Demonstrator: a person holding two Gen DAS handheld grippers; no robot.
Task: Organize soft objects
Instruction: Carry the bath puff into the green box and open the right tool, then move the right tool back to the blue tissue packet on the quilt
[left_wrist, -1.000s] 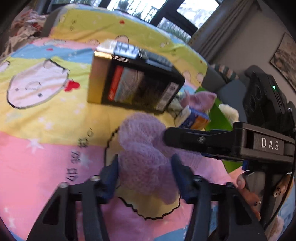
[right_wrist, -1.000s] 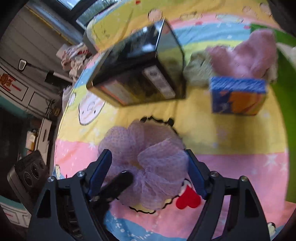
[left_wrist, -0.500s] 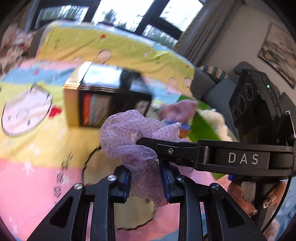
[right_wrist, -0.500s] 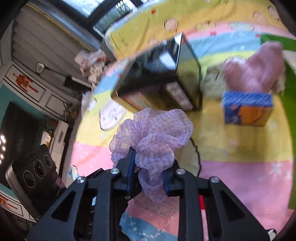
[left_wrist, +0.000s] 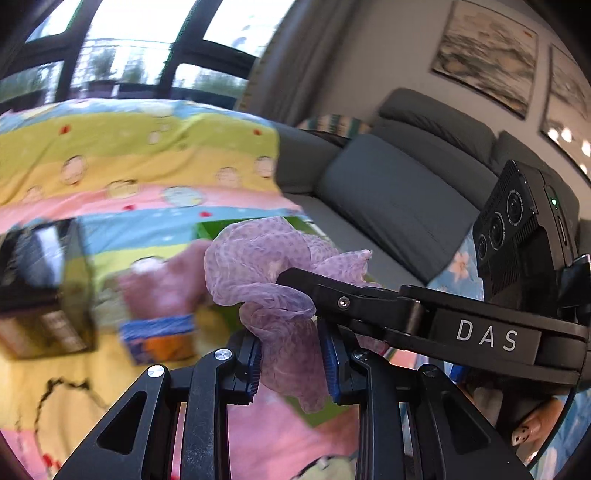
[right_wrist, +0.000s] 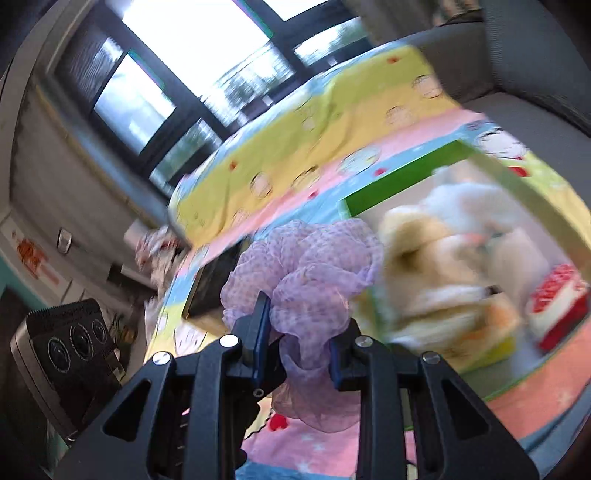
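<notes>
A lilac gauzy scrunchie hangs in the air above the bed, pinched from two sides. My left gripper is shut on its lower part. My right gripper is shut on the same scrunchie; its finger crosses the left wrist view. A green box with cream and white plush toys lies just right of the scrunchie in the right wrist view. A pink plush lies on the bed.
A colourful cartoon bedspread covers the bed. A black-and-gold box and a blue-orange carton rest on it at left. A grey sofa stands behind. A red-white item sits in the green box.
Both grippers closed on the scrunchie, lifted it off the bedspread and carried it right toward the green box. The black-and-gold box has slid to the left of the views.
</notes>
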